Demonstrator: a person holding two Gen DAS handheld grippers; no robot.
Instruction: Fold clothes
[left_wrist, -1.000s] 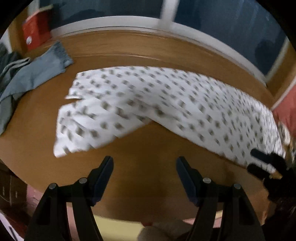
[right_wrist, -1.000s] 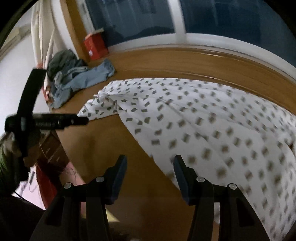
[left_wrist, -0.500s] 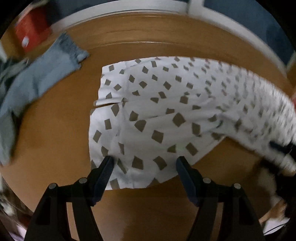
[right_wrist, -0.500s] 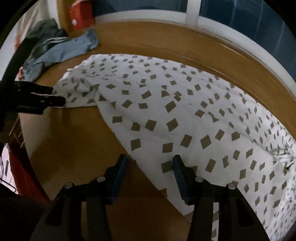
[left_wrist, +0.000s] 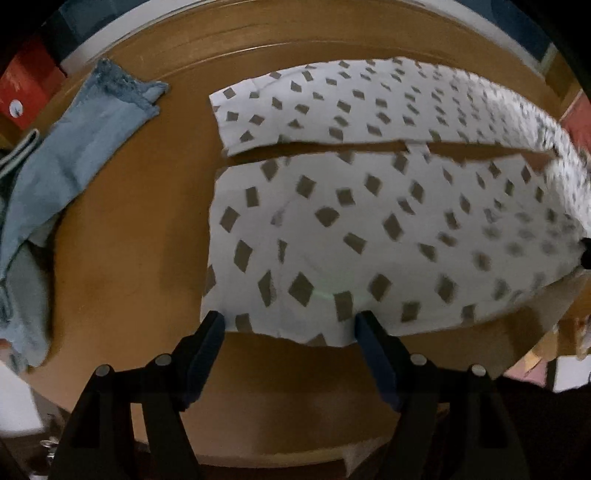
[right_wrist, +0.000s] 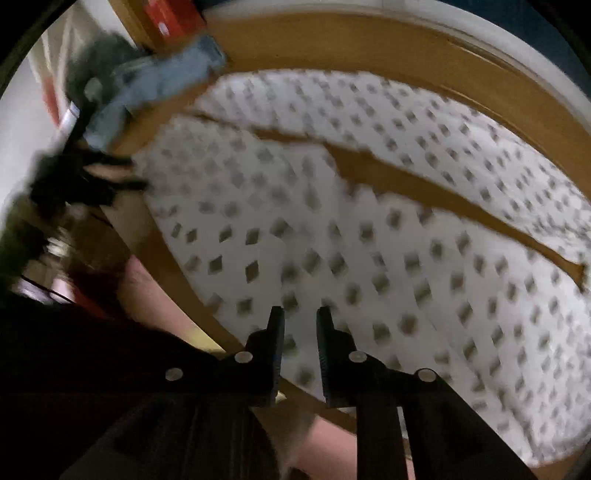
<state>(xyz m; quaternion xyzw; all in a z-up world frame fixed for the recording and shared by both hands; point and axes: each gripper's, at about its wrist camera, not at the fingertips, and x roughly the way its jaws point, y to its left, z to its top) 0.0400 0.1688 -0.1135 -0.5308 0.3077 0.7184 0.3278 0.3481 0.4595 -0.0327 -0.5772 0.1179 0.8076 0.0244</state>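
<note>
The left gripper (left_wrist: 290, 325) has its two fingers wide apart, right at the near edge of the pants (left_wrist: 369, 229). That edge lies between the fingers, but the pads do not squeeze it yet. I think it is set there so it can pinch the leg end. The right gripper (right_wrist: 299, 317) is closing its fingers now. They are close together over the near edge of the pants, with cloth showing in the thin gap. The picture is blurry, so I cannot tell if the pads press the cloth yet.

The pants lie spread flat on the table (left_wrist: 129, 240). Their two legs run side by side with a thin strip of table between them. I think both grippers go for the near edge so they can lift it and fold one leg over the other.

The pants are thin, soft and white with small grey diamond shapes. The table is smooth brown wood. The jeans (left_wrist: 74, 155) are thick blue cloth with a frayed end, lying off to the side.
</note>
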